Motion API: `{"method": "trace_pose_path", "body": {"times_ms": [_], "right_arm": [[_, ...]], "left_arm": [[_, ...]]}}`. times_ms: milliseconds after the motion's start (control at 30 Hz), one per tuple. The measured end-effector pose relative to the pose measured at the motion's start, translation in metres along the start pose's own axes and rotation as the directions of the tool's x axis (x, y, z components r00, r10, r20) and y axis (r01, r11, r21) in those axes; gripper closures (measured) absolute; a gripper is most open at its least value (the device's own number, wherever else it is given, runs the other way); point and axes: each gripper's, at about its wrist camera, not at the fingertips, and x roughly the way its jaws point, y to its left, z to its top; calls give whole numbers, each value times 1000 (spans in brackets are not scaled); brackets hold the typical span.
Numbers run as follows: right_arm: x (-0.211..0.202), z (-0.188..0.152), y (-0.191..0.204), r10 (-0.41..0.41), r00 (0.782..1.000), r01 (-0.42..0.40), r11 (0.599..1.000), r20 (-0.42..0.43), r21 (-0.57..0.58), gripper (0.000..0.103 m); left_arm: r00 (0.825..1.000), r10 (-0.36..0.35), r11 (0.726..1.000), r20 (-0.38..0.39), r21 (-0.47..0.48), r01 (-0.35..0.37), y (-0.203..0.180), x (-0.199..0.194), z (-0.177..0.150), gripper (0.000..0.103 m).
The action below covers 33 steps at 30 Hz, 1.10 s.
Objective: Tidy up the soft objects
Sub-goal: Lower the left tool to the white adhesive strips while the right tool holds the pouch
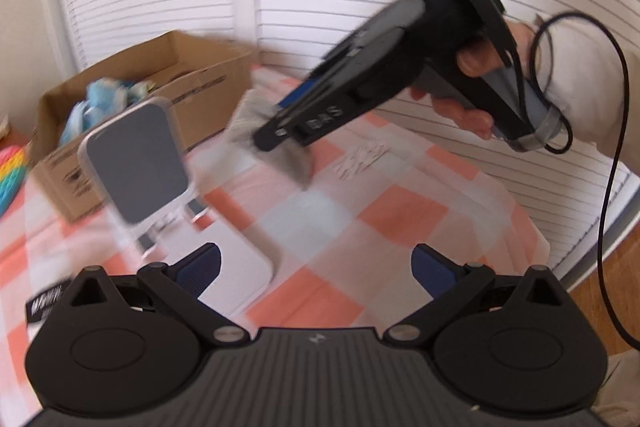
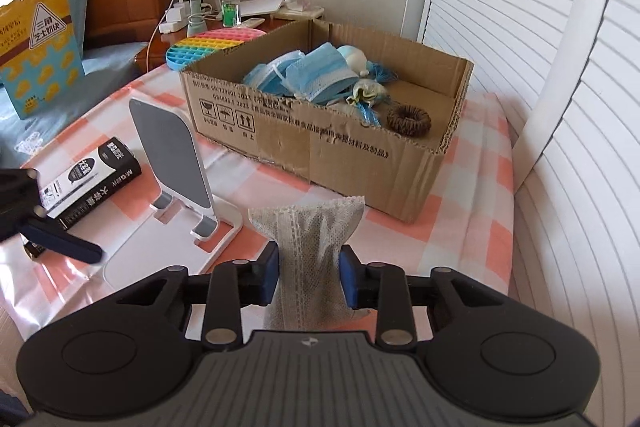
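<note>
- Your checked orange-and-white cloth (image 2: 472, 211) covers the surface in both views; only the right wrist view is sharp, the left one is smeared by blur.
- The cardboard box (image 2: 360, 163) sits centre-right in the right wrist view, and only there can you see into it: blue face masks (image 2: 316, 75) piled at the back left, a brown hair scrunchie (image 2: 409, 120) alone on the bare floor at the right.
- The white phone stand (image 2: 176, 163) stands upright left of the box; in the left wrist view it shows at centre left.
- The black book (image 2: 96, 179) lies left of the stand, seen clearly only from the right wrist.
- Your right gripper (image 2: 307, 277) pinches a grey mesh pouch (image 2: 310, 247), pads pressing its sides; only the left wrist view shows the pouch hanging clear above the cloth.
- Your left gripper (image 1: 316, 267) has its jaws spread wide with nothing between them.
</note>
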Motion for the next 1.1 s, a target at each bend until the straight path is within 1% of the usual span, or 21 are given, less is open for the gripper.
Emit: {"method": "trace_pose_path", "body": {"times_ms": [67, 167, 333, 433, 533, 633, 767, 800, 900, 967, 1033, 1100], "right_arm": [[-3, 1, -2, 3, 1000, -3, 1000, 4, 6, 67], [-5, 2, -7, 5, 1000, -5, 1000, 6, 13, 67], [-2, 7, -17, 18, 1000, -18, 1000, -8, 22, 67], [1, 9, -25, 28, 1000, -28, 999, -8, 28, 67], [3, 10, -31, 38, 999, -38, 999, -7, 32, 67], [7, 10, -36, 47, 999, -47, 998, -7, 38, 67], [13, 9, -40, 56, 998, -56, 998, -7, 42, 67], [13, 8, -41, 58, 998, -58, 997, -7, 44, 67], [14, 8, -42, 63, 998, -63, 997, -4, 46, 67], [15, 7, -42, 62, 998, -62, 997, -5, 43, 67], [16, 7, -42, 65, 998, -64, 997, -5, 46, 67], [16, 7, -42, 67, 998, -67, 997, -3, 49, 67]], "left_arm": [[1000, -13, 1000, 2, 24, 13, -5, 10, 8, 3], [998, -58, 998, 7, 36, 58, -12, 27, 19, 5], [992, -128, 988, 16, 89, 127, -31, 56, 32, 9], [988, -154, 986, 26, 70, 152, -33, 72, 38, 10], [985, -170, 985, 18, 47, 169, -32, 89, 43, 10], [990, -140, 990, 17, 36, 140, -31, 101, 48, 10], [988, -153, 988, -15, 29, 153, -28, 116, 52, 10], [989, -150, 988, -13, 37, 151, -30, 115, 52, 10], [979, -201, 976, -40, 77, 203, -36, 108, 47, 10], [976, -213, 969, -50, 116, 218, -42, 104, 45, 15], [980, -195, 971, -41, 129, 199, -43, 102, 45, 30], [983, -183, 977, -32, 109, 186, -40, 103, 48, 38]]}}
